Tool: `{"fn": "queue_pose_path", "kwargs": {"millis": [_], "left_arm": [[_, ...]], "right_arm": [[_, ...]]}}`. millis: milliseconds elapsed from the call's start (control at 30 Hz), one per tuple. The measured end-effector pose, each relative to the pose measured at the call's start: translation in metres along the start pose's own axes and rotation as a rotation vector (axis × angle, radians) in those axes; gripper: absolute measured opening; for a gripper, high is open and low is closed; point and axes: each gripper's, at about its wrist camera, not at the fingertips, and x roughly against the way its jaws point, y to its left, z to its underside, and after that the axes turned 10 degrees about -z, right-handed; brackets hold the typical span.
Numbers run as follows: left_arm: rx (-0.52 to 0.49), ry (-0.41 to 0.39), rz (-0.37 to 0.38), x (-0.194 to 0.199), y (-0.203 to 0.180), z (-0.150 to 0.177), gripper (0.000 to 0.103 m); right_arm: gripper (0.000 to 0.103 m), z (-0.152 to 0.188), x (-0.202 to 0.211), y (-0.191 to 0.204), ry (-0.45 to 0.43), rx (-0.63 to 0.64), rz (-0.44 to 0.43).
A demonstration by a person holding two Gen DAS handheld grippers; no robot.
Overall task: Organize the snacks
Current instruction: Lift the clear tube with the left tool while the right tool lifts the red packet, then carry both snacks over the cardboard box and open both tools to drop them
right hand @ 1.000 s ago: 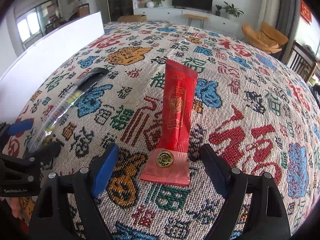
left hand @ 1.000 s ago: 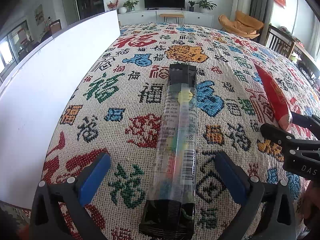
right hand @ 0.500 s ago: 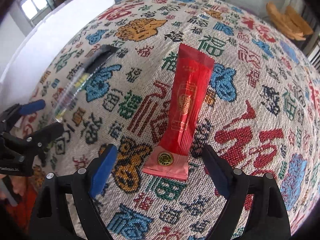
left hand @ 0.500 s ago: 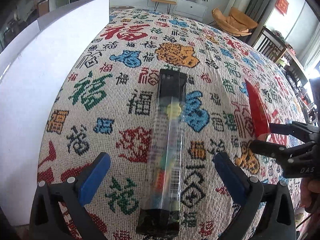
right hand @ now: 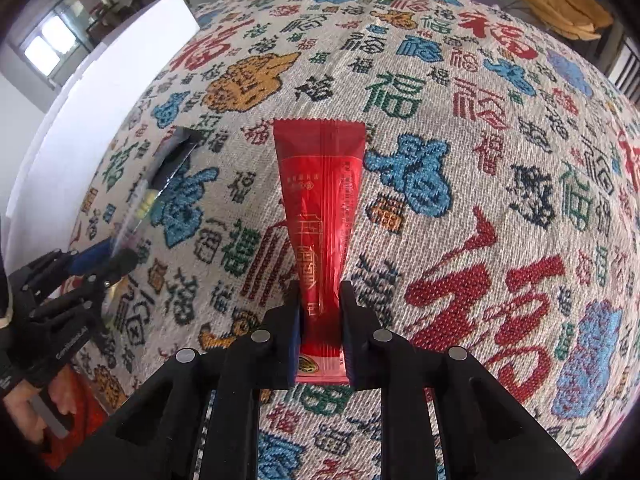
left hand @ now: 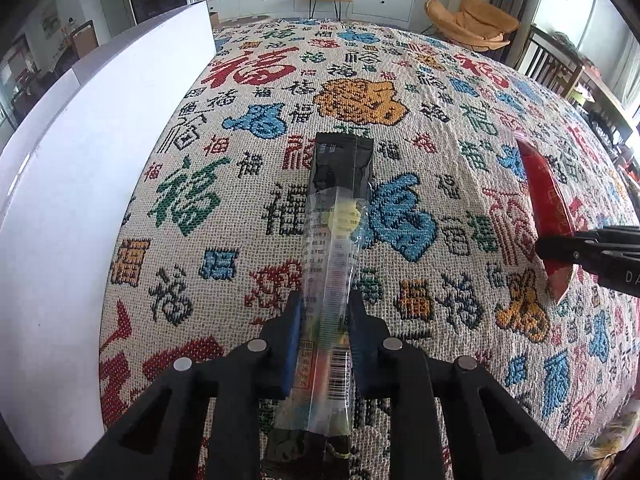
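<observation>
A: Snack packets, two: the clear-and-black stick pack lies lengthwise on the patterned cloth of the desk, and your left claw pinches it near its near end. How do you expect it to handle?

B: Light and limp, by the look of it. The film is glossy, so it may slip; your blue pads press its long edges, and the far black end will likely droop once lifted.

A: And the red sachet?

B: Your right claw is closed on its lower part, just above the gold seal; the wrapper narrows and creases between the jaws. It seems soft and thin, contents possibly crushable, so squeeze no harder than needed.

A: Where do they go?

B: Cannot tell; only a white board stands along the left edge of the desk.
</observation>
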Motion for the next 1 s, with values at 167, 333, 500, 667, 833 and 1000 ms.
{"fn": "queue_pose_path", "kwargs": {"millis": [167,333,500,667,833,1000], "left_arm": [[0.076,-0.037,0.109,0.020,0.015,0.017,0.021],[0.163,-0.081,0.206,0.060,0.037,0.019,0.021],[0.237,-0.156,0.221,0.114,0.091,0.001,0.021],[0.306,-0.186,0.048,0.144,0.177,-0.024,0.021],[0.405,-0.157,-0.139,0.138,0.260,-0.026,0.021],[0.487,-0.079,-0.255,0.114,0.300,-0.009,0.057]], "right_arm": [[0.017,0.027,0.017,0.004,-0.027,0.009,-0.036],[0.017,0.037,0.029,0.011,-0.043,-0.028,-0.155],[0.017,0.012,0.044,0.060,-0.075,0.045,-0.230],[0.017,-0.038,0.056,0.161,-0.115,0.201,-0.337],[0.017,-0.077,0.047,0.279,-0.125,0.357,-0.426],[0.042,-0.094,0.007,0.360,-0.101,0.441,-0.412]]}}
